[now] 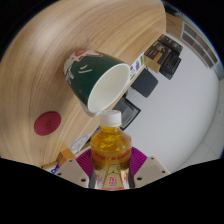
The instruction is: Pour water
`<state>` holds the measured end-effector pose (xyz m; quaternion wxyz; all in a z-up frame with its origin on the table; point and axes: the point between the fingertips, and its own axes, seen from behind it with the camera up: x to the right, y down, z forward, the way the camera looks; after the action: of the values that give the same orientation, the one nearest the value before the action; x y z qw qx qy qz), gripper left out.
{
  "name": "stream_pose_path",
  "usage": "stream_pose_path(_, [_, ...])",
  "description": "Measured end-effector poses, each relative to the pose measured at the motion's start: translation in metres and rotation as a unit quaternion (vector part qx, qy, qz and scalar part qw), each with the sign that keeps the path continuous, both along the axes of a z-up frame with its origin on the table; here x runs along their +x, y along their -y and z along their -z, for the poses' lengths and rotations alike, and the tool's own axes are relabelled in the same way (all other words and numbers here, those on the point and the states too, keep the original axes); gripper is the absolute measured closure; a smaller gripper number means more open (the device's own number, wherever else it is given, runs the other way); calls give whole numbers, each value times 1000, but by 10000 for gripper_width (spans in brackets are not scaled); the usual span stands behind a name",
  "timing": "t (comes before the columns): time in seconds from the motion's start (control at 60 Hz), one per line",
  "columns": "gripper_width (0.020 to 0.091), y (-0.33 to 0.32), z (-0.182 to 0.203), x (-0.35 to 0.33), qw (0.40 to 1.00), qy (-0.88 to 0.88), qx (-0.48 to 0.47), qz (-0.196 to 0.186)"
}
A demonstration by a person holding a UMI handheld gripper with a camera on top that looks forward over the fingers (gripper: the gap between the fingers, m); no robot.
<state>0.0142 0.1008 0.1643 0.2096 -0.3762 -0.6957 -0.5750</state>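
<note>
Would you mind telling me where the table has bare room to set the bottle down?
The claw is shut on the bottle. Bare wood lies beyond the cup and between it and the red coaster. Just ahead of the bottle, around the cup, it is crowded.

Round wooden table point(45, 60) bearing a red coaster point(47, 123) near its edge.

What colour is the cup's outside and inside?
Dark green outside with a pattern, white inside, on the cup; seen in the gripper view.
</note>
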Motion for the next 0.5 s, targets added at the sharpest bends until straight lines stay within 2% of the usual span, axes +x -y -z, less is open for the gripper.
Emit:
stream_pose_path(0.167, [654,-1,2,2,1000,-16,-11,13])
stream_pose_path(0.25, [652,-4,-6,0,995,-101,15,18])
stream_pose_path(0.283, [653,-12,-22,-8,987,-156,22,23])
stream_pose_path(0.433, [649,-9,-54,-7,868,-488,71,57])
stream_pose_path(0.5, [649,-1,-61,-4,805,-587,74,45])
